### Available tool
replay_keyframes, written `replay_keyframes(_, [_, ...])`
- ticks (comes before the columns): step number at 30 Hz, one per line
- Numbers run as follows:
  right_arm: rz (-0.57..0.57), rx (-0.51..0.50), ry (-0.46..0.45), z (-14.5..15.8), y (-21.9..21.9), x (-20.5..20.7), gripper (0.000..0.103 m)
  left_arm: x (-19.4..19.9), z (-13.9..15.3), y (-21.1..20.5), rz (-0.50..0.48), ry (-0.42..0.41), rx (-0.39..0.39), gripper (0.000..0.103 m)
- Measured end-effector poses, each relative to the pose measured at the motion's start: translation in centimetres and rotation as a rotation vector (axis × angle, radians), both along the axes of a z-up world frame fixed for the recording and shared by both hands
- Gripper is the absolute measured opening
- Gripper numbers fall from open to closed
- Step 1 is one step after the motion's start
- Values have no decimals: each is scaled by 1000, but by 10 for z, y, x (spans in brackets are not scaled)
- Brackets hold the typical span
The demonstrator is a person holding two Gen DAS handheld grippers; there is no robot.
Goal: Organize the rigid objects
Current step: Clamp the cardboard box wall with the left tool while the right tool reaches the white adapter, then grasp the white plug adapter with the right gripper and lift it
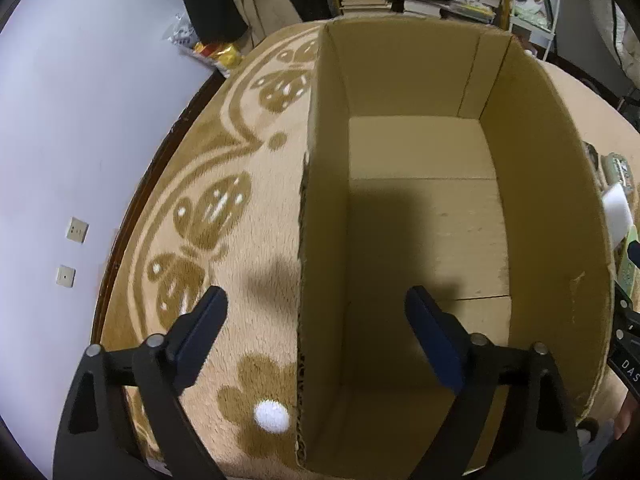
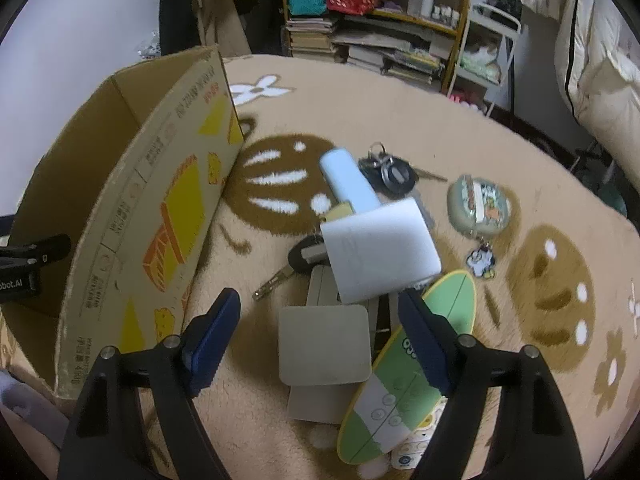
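Observation:
An open cardboard box (image 1: 540,184) stands on the patterned rug, its inside bare; in the right wrist view the box (image 2: 132,216) is at the left. My left gripper (image 1: 316,316) hangs open over the box's left wall, one finger outside, one inside. My right gripper (image 2: 320,316) is open above a pile on the rug: a white rectangular block (image 2: 380,248), a beige square pad (image 2: 324,344), a green oval remote (image 2: 404,368), a light blue cylinder (image 2: 350,180), a black car key (image 2: 296,260), a key bunch (image 2: 390,172) and a round pouch (image 2: 478,206) with a charm.
A white fluffy ball (image 1: 272,416) lies on the rug just outside the box's left wall. Shelves with books and bottles (image 2: 384,40) stand at the back. A pale wall with sockets (image 1: 72,232) runs along the left, beyond the rug's edge.

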State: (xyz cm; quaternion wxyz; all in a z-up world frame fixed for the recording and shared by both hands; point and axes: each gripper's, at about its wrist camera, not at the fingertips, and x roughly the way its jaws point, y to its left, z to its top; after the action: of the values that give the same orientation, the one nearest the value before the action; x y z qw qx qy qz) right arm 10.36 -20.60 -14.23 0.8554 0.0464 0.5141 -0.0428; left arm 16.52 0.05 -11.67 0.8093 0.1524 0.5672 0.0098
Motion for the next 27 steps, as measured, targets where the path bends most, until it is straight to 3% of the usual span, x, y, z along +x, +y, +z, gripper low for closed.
replay_keyframes(4, [14,11,34,-8,3,2,85,-1,-9,2,16,50,12,65])
replay_keyframes(7, [21,7,63,-16,4,2,78,-2,-19,1,10,93,23,51])
replay_keyframes(9, [27,-13,60,-16,6,2,76,-2,-21,-1,6,98,20,45])
replay_keyframes(12, [17,-34,48,-15,6,2,54,-3,-15,-3,-1,65,21,44])
replay_keyframes(14, [6,-16,44,-15,4,0,54,-3,-16,-3,-2,66,18,39])
replay_keyframes(18, [-1,-10,36,-15,2,0,54,-1,-22,1,20,104,1,18])
replay_keyframes(27, [14,-20,-38,6,9,-13,54,-4,-19,2,17,85,-18,14])
